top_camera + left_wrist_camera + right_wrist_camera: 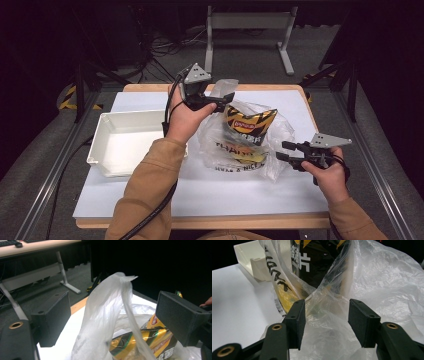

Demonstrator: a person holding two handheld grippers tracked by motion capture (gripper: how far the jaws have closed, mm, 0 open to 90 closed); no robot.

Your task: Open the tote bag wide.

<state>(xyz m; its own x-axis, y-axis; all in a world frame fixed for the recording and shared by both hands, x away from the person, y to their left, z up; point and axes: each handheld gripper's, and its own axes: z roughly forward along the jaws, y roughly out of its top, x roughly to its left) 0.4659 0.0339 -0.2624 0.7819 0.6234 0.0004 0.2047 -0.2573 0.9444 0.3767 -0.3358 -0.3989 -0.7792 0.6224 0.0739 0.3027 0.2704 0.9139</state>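
Both grippers stand released, left gripper [216,102] straddling the plastic bag [280,131]'s upright handle [117,287], right gripper [283,151] around its side film mid-table; light, limp, slippery plastic holding 1 crushable chip packet [248,124], best pinched at that handle.

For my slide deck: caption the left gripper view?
Open left tongs flank the raised handle of a clear plastic bag holding a yellow-black snack packet.
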